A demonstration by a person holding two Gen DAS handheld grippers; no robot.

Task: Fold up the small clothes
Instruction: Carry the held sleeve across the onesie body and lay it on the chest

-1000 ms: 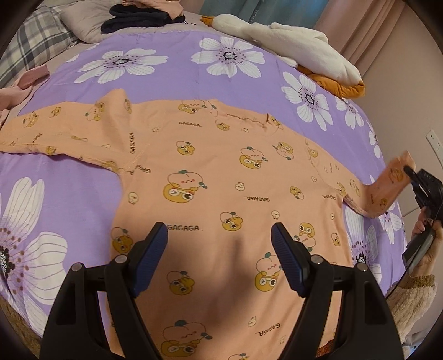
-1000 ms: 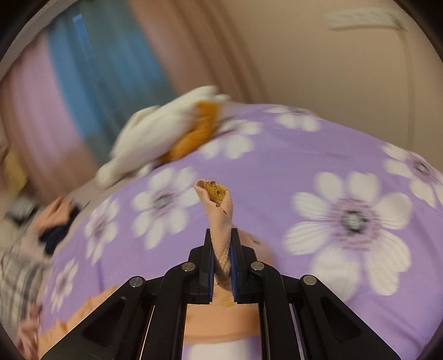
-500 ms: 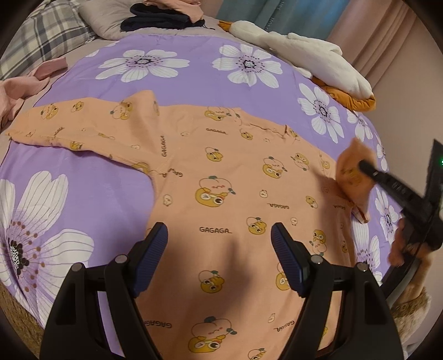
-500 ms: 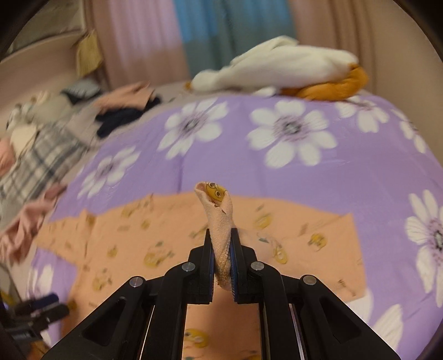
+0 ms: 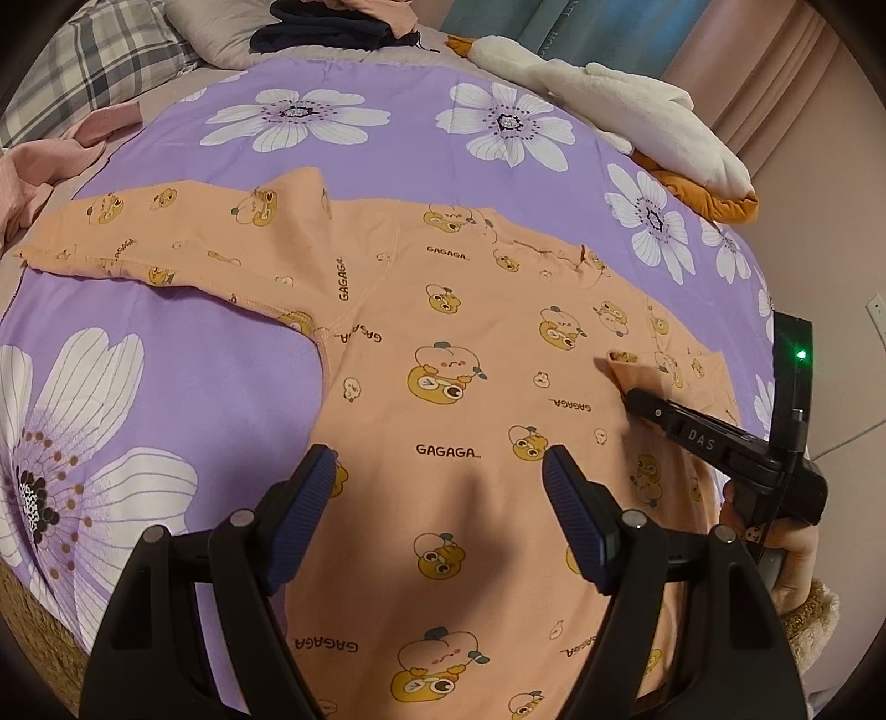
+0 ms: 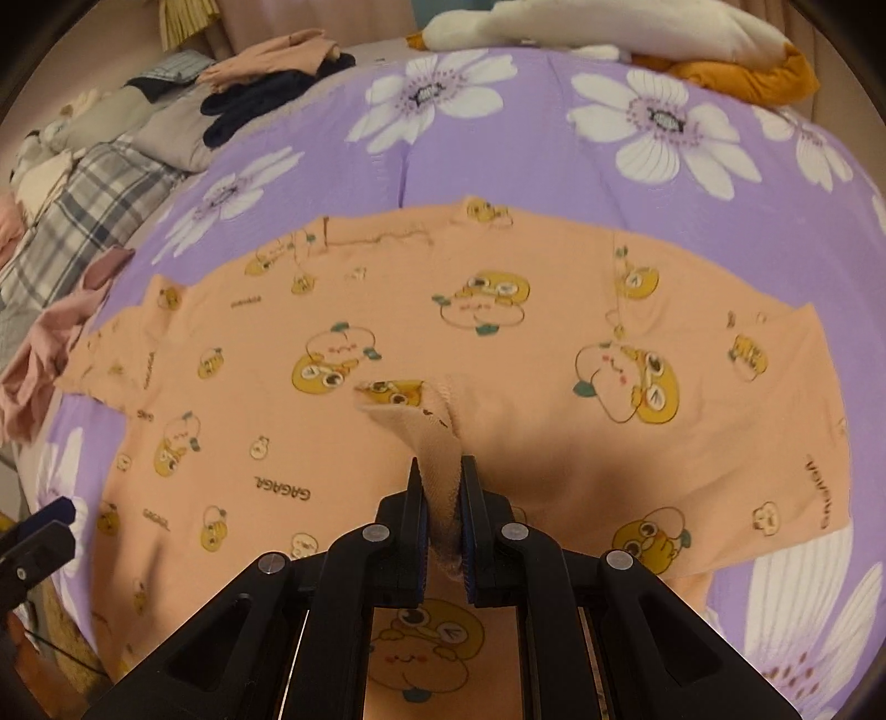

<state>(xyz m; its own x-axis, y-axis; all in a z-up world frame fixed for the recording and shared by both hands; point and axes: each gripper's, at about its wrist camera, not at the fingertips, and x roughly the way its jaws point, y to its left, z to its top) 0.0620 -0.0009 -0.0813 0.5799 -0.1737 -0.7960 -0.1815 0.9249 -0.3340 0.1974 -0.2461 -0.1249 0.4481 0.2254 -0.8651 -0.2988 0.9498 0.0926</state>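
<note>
A small orange long-sleeved shirt [image 5: 443, 310] with cartoon prints lies flat on the purple flowered bedspread [image 5: 232, 399], one sleeve [image 5: 155, 238] stretched out to the left. My left gripper [image 5: 440, 482] hovers open above the shirt's lower body, nothing between its fingers. My right gripper [image 6: 440, 487] is shut on the cuff of the other sleeve [image 6: 410, 410], which is folded over onto the shirt's chest. In the left wrist view the right gripper [image 5: 631, 396] comes in from the right, its tip low over the folded sleeve [image 5: 664, 365]. A hand [image 5: 792, 559] holds it.
A white and orange plush toy [image 5: 626, 111] lies at the bed's far right edge. Dark and pink clothes [image 5: 332, 27] are piled at the head, by a plaid pillow [image 5: 83, 72]. More pink cloth [image 5: 33, 177] lies at the left edge. A wall [image 5: 830, 221] stands close on the right.
My right gripper carried the sleeve cuff from beyond the bed's right side inward and down, onto the shirt's chest. The left gripper stayed open over the shirt's lower body.
</note>
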